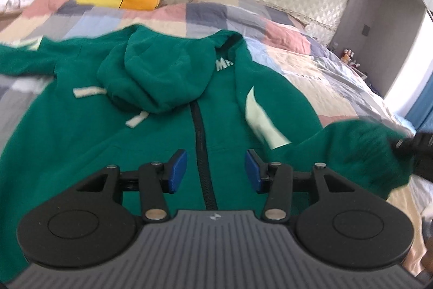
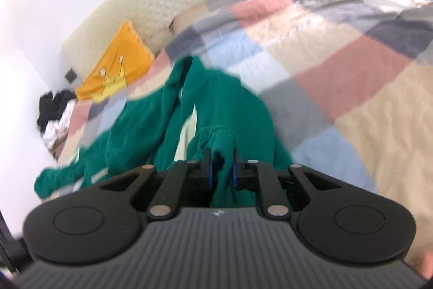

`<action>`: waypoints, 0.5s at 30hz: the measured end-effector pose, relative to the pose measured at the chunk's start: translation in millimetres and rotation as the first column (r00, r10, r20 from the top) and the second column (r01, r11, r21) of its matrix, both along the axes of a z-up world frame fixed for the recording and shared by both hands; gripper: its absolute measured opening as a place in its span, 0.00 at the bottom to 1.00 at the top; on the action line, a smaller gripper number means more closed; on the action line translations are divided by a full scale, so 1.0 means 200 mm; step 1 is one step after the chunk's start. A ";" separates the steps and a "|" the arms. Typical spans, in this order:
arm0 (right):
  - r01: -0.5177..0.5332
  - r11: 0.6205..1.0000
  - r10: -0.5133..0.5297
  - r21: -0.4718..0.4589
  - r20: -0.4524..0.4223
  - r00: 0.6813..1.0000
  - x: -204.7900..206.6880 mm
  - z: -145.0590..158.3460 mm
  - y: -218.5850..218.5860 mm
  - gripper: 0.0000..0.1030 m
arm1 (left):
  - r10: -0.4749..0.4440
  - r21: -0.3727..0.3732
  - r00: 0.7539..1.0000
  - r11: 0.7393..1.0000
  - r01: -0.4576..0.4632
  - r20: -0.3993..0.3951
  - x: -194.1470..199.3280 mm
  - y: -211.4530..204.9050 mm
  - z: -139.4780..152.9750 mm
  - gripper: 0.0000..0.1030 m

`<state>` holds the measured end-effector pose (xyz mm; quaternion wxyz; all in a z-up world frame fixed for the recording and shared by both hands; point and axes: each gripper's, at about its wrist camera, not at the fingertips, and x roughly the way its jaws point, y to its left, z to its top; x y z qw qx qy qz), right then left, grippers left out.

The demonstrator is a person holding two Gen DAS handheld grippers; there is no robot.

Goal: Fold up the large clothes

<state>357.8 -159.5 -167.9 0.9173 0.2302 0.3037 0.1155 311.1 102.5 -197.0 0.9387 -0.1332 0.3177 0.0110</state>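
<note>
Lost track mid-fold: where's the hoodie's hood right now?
In the left wrist view, the hood lies flopped forward over the green hoodie's chest, above the zipper, on the patchwork quilt.

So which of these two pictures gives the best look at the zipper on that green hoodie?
The left wrist view. There the hoodie lies spread front-up on the checked quilt, and its dark zipper runs straight down between the open left gripper. In the right wrist view the hoodie is bunched and blurred, and no zipper shows.
</note>
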 end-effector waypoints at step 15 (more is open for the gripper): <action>0.312 0.950 -0.313 0.031 0.101 0.944 0.50 0.25 -0.61 0.14 | 0.047 -0.019 0.993 0.999 -0.049 -0.107 0.12 -0.01 -0.19 0.52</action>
